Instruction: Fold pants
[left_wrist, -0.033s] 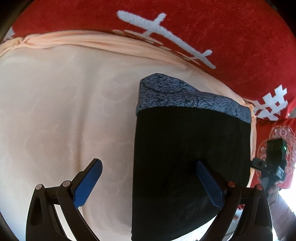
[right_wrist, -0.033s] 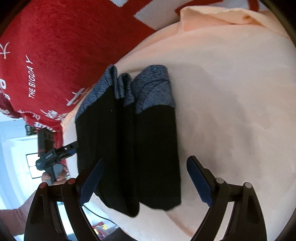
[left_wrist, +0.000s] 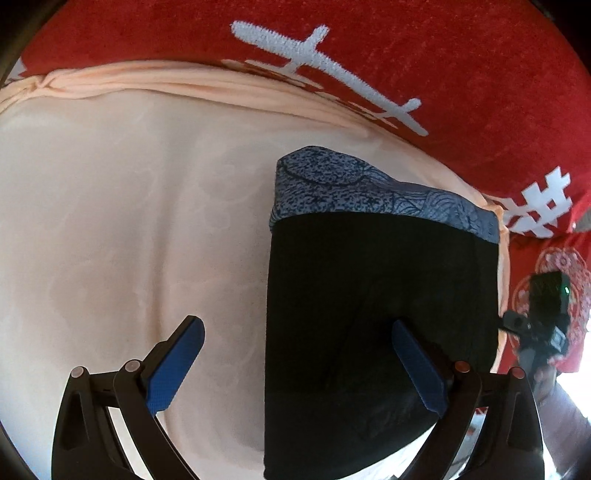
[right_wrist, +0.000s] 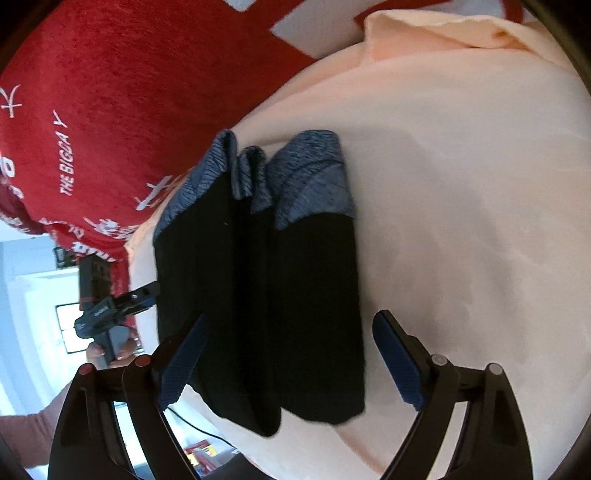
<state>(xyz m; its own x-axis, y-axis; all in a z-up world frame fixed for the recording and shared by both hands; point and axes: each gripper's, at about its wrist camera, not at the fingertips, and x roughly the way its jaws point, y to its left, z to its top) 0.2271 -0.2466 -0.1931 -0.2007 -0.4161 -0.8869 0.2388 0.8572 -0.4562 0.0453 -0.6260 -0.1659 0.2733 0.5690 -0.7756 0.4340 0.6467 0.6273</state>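
Black pants (left_wrist: 376, 332) folded into a narrow stack on a peach sheet (left_wrist: 129, 229), blue-grey patterned waistband (left_wrist: 369, 188) toward 12 o'clock, near the sheet's edge where a red blanket (left_wrist: 443, 74) with white stitching begins. From the left wrist view, only a single flat top panel showing, filling the 3 to 6 o'clock part of the frame. From the right wrist view, three layered folds (right_wrist: 258, 295) visible side by side, waistband ends bunched at 12 o'clock, lower end overhanging the sheet's edge at 6 o'clock.

Left tongs (left_wrist: 297, 363) spread wide, gripping nothing, one pad over the sheet, the other over the black cloth. Right tongs (right_wrist: 290, 360) likewise wide apart and unloaded, straddling the stack.

Seen at 9 o'clock in the right wrist view: the other handheld unit (right_wrist: 110, 314) in a hand (right_wrist: 110, 350).
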